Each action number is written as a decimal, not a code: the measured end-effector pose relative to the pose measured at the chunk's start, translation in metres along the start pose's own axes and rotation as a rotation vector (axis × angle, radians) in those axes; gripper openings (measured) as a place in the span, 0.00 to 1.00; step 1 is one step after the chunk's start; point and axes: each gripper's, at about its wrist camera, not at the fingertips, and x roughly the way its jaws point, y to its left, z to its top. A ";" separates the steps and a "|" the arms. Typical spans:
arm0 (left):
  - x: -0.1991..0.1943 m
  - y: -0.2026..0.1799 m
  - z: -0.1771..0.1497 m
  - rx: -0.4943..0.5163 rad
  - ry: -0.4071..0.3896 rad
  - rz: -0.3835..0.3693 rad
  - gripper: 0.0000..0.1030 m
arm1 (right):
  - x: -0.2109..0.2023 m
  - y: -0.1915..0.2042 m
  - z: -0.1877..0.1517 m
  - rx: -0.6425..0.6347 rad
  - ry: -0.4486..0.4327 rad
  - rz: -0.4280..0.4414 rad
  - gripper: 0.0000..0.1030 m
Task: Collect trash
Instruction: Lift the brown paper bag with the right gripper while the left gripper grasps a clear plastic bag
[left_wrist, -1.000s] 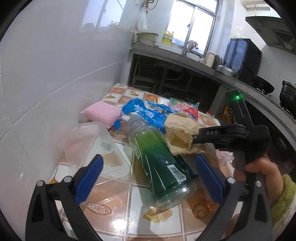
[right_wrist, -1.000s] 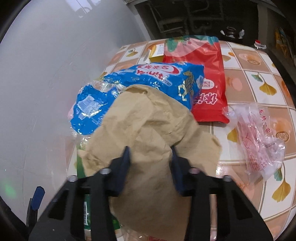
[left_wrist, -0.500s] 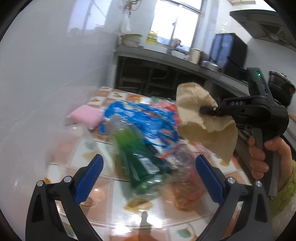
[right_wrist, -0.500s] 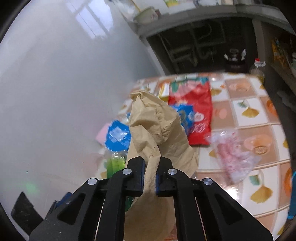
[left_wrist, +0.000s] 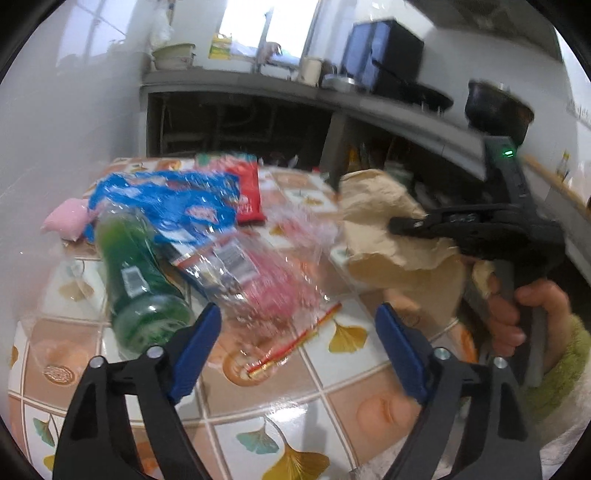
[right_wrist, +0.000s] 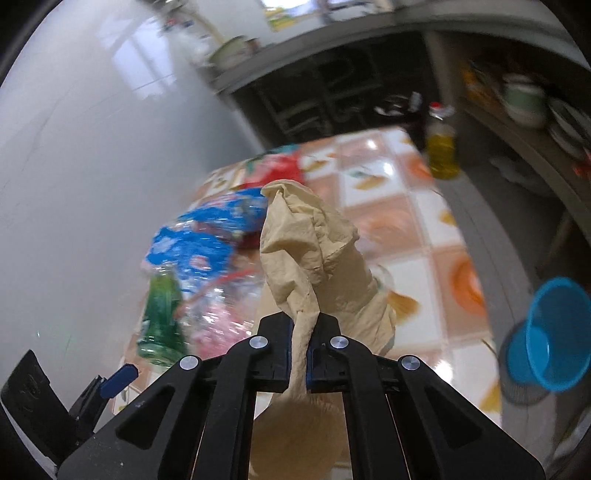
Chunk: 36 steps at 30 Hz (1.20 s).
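My right gripper (right_wrist: 298, 325) is shut on a crumpled brown paper (right_wrist: 310, 251), held up above the tiled table (right_wrist: 399, 206); the same brown paper (left_wrist: 380, 218) hangs from the right gripper (left_wrist: 397, 223) in the left wrist view. My left gripper (left_wrist: 299, 347) hovers over the table, jaws closing, nothing pressed between them. A clear wrapper with pink print (left_wrist: 273, 280) lies just ahead of its fingers. A green plastic bottle (left_wrist: 136, 273) lies to the left, with a blue wrapper (left_wrist: 177, 199) and a red packet (left_wrist: 247, 192) behind it.
A pink sponge (left_wrist: 68, 219) lies by the white wall (left_wrist: 55, 129). A blue basket (right_wrist: 550, 336) sits on the floor to the right of the table, beside a dark mesh bin (right_wrist: 517, 384). An oil bottle (right_wrist: 441, 147) stands past the table's far edge. A kitchen counter (left_wrist: 295, 92) runs behind.
My right gripper closed on the brown paper, lifted it off the pile and carried it right. My left gripper swung right from the bottle toward the clear pink wrapper, jaws narrowing.
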 end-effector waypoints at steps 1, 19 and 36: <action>0.007 -0.004 -0.002 0.004 0.025 0.020 0.75 | -0.001 -0.008 -0.002 0.021 0.005 0.001 0.03; 0.061 0.000 -0.007 -0.095 0.176 0.082 0.57 | 0.045 -0.002 -0.026 -0.023 0.150 0.120 0.03; 0.045 -0.006 -0.005 -0.037 0.164 0.050 0.44 | 0.033 -0.022 -0.046 -0.014 0.197 0.114 0.03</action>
